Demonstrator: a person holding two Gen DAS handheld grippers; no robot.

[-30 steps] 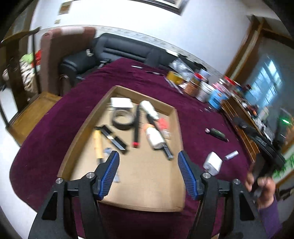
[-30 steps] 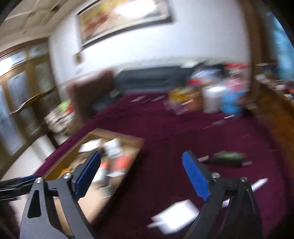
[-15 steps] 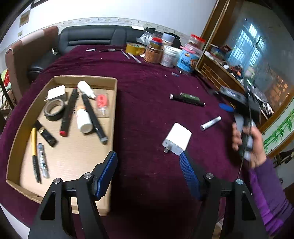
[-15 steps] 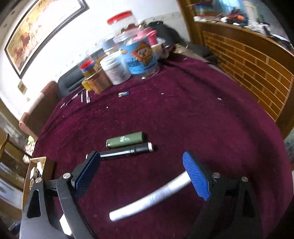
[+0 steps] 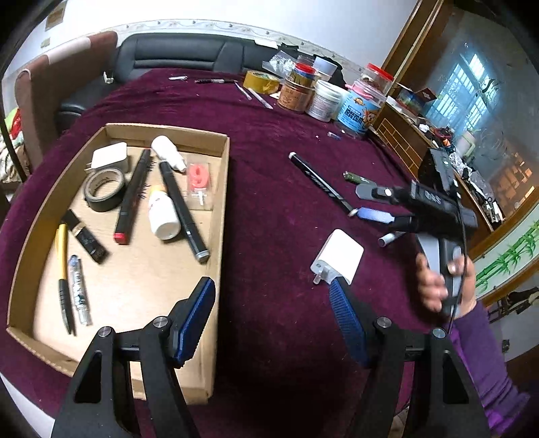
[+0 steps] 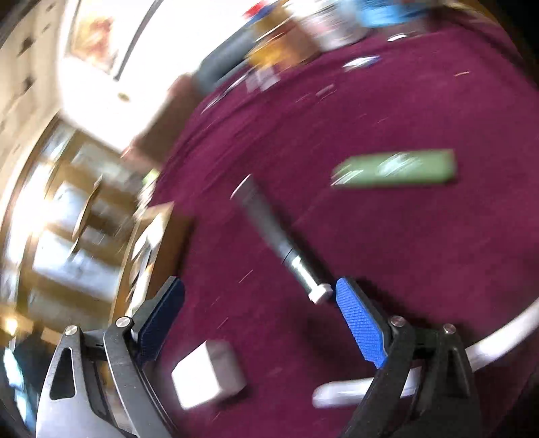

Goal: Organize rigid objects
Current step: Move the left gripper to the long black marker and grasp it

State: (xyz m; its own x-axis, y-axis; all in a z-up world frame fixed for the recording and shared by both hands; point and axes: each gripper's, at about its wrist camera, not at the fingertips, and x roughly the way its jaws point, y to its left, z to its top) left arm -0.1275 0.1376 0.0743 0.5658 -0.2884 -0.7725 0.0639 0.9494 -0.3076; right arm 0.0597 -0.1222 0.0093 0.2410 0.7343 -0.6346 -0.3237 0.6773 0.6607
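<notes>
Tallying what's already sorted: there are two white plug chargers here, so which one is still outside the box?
The charger lying on the cloth near the left gripper's right jaw; the other charger sits in the box's far corner.

A maroon cloth [image 5: 269, 141] is covering the table. A black sofa [image 5: 182, 54] and a brown armchair [image 5: 50, 81] are standing beyond its far edge against a white wall [image 5: 235, 13]. Daylight is coming through a barred window [image 5: 468, 84] past the table's right edge.

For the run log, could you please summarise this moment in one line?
left gripper: open, empty | right gripper: open, over black pen | white charger: on cloth | cardboard tray: partly filled
</notes>
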